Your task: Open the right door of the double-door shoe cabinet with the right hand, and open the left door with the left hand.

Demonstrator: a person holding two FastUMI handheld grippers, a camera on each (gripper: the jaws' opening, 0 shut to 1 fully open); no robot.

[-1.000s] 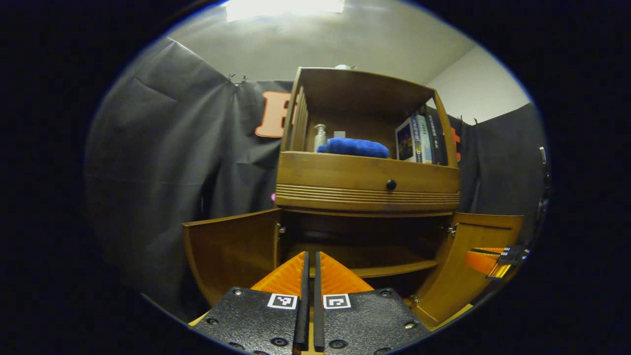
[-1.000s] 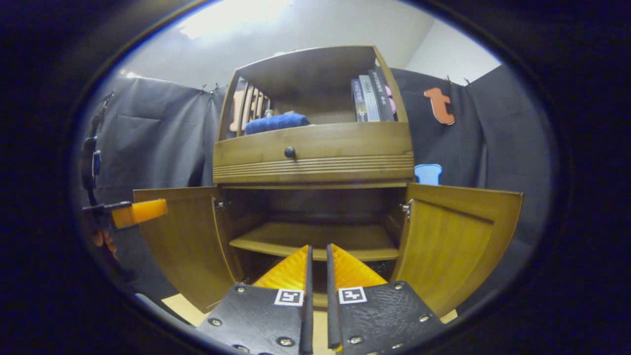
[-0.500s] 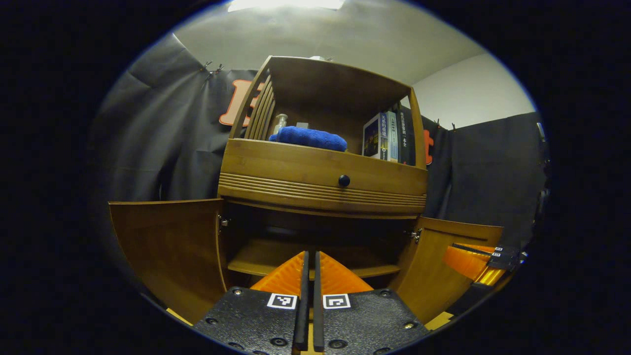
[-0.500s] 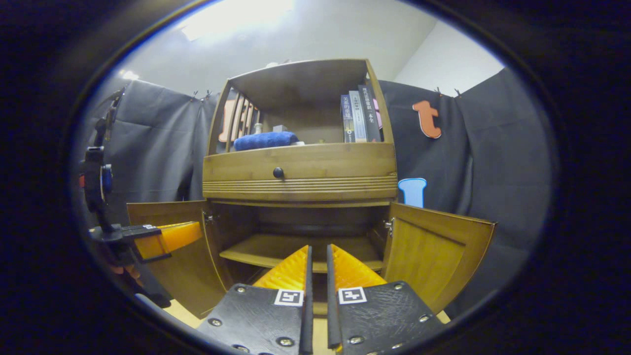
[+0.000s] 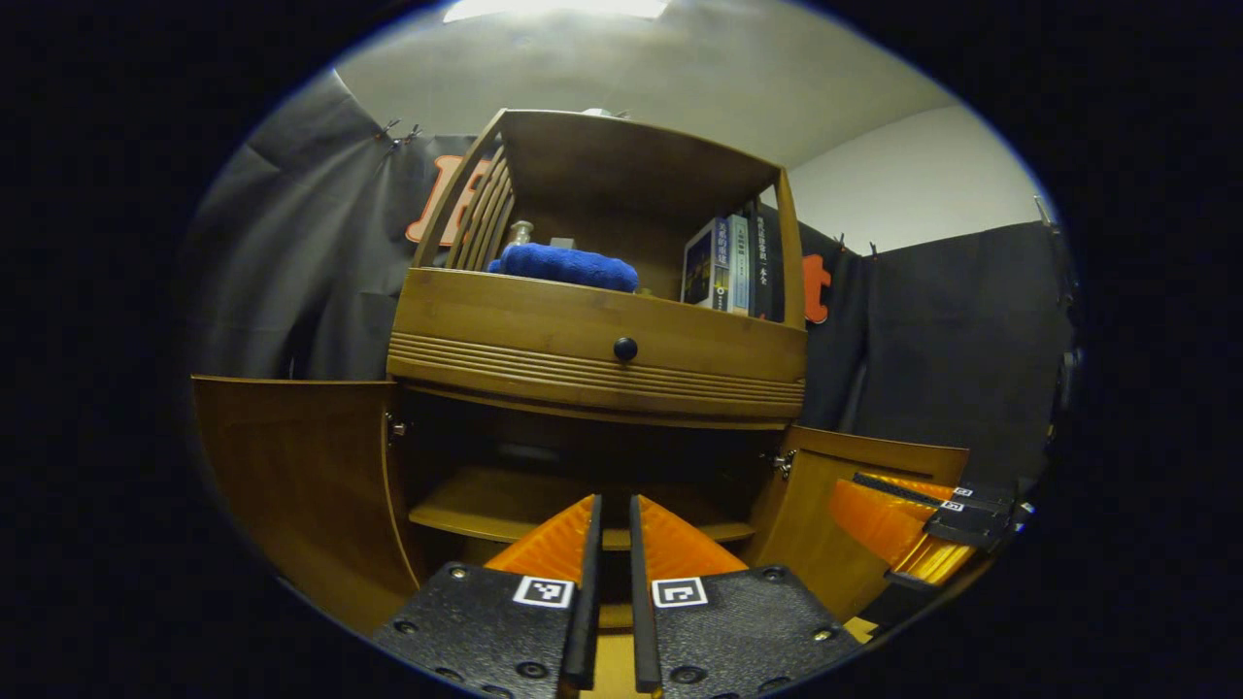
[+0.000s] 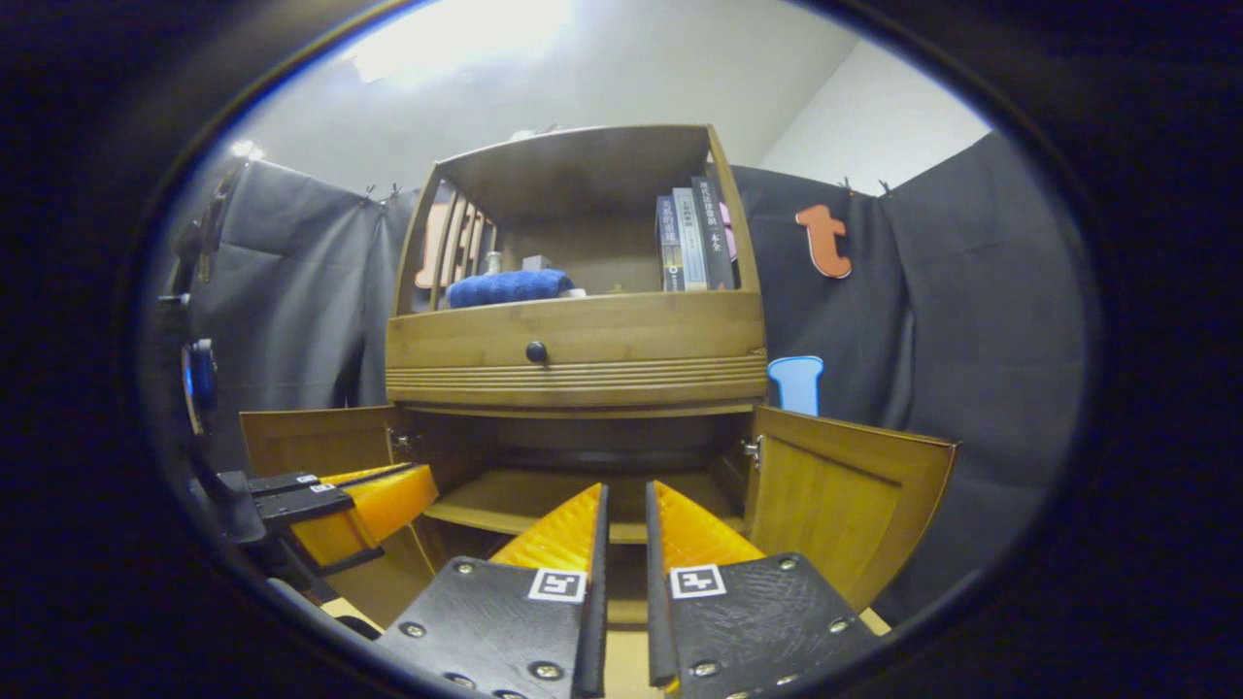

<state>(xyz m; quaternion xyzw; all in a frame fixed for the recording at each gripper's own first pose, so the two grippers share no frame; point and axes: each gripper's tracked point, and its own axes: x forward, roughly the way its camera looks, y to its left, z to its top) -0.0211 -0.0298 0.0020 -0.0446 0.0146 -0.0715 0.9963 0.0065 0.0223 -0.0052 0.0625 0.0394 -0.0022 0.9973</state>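
Observation:
The wooden shoe cabinet [image 5: 592, 359] [image 6: 573, 340] stands in front of me with both lower doors swung wide. In the left gripper view the left door [image 5: 291, 476] juts out at the left and the right door [image 5: 811, 515] at the right. The right gripper view shows the left door [image 6: 311, 442] and right door [image 6: 845, 505] too. My left gripper [image 5: 610, 505] points at the open compartment, touching nothing, its fingers almost together and empty. My right gripper [image 6: 623, 493] does the same. The right gripper [image 5: 903, 519] hovers by the right door, and the left gripper [image 6: 364, 505] by the left door.
An inner shelf [image 5: 486, 505] [image 6: 505, 500] crosses the open compartment. Above it is a drawer with a dark knob [image 5: 625, 349] [image 6: 536, 351]. The top shelf holds a blue towel [image 5: 568, 265], a bottle and several books [image 6: 691, 245]. Black cloth hangs behind and to both sides.
Both grippers have drawn back from the cabinet, which looks smaller and sits further left in the left gripper view. Each gripper looms larger in the other's view. Both doors stay open.

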